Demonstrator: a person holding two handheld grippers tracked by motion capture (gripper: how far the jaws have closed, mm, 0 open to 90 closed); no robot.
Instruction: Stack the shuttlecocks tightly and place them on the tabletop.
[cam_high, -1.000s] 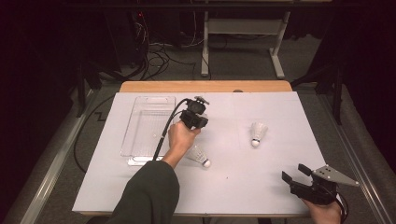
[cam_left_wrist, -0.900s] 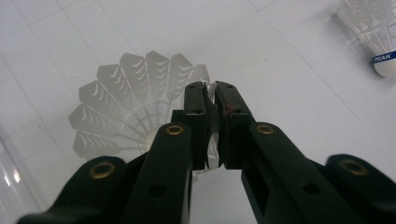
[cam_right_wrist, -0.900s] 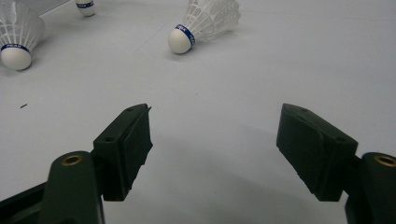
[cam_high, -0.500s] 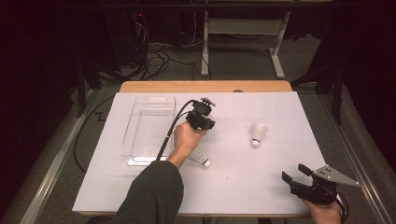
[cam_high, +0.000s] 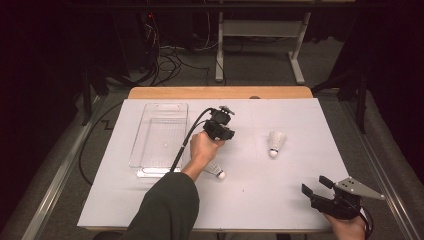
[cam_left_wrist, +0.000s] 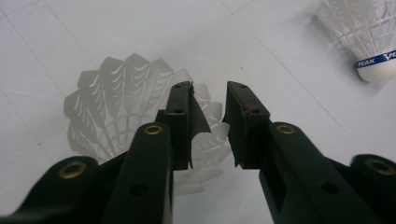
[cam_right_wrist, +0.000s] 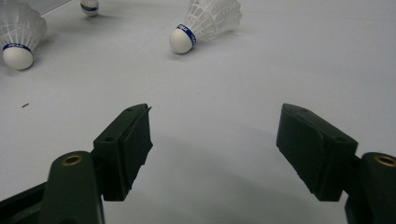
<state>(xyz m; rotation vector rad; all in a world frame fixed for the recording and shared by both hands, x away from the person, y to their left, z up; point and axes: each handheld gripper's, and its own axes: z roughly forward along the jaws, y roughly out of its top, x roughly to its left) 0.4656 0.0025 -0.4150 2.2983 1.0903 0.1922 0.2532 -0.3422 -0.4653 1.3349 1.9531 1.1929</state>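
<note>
Left gripper (cam_left_wrist: 208, 123) jaws stand a small gap apart and have just been opening; pads press on nothing, released. Under and behind them in the left gripper view a white shuttlecock (cam_left_wrist: 140, 116) stands on the white table sheet (cam_left_wrist: 261, 51), feather skirt up, feathers showing through the gap and beside the left-hand jaw; contact with the pads cannot be told.

Going left to right in the high view: clear plastic tray (cam_high: 142, 165) lies on the left part of the sheet, one small white item inside it. Just right of the tray's near corner, the left hand (cam_high: 204, 148) holds the left gripper (cam_high: 220, 131), black cable trailing back over the tray edge. Below the hand a shuttlecock (cam_high: 216, 171) lies on its side, cork toward the right, near the tray. Further right a second shuttlecock (cam_high: 275, 142) rests on the sheet, cork down toward the person, well apart from the first.

Far right, near the table's front edge, right gripper (cam_high: 316, 186) sits in the right hand (cam_high: 345, 227), grey plate on top. Its jaws are spread wide (cam_right_wrist: 215, 149), nothing between them, bare sheet below; two shuttlecocks ahead of it at a distance.
</note>
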